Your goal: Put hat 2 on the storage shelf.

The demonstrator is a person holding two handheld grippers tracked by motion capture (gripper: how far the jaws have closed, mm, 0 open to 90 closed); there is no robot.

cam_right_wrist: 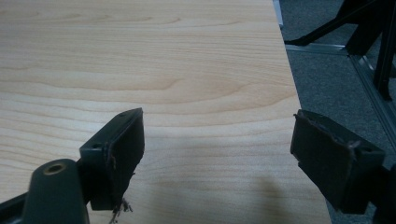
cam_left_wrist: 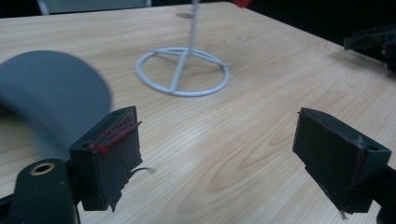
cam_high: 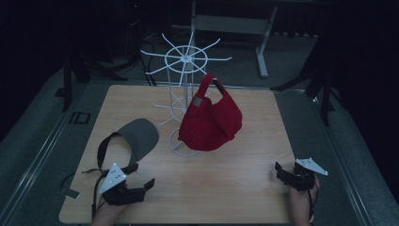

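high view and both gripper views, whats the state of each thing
red cap: hanging on the rack, off the table
grey visor: lying on the table, not held
white wire rack: upright
left gripper: open, nothing between the fingers
right gripper: open, nothing between the fingers

- Your right gripper [cam_right_wrist: 217, 149] has its two black jaws standing wide apart, and nothing is between them.
- Under the jaws lies the bare wooden table [cam_right_wrist: 163, 70], with its light grain running across.
- The table edge [cam_right_wrist: 292, 84] runs from far to near on the right side.
- Beyond this edge you see grey floor [cam_right_wrist: 327, 88] and dark frame legs [cam_right_wrist: 369, 37], far right.
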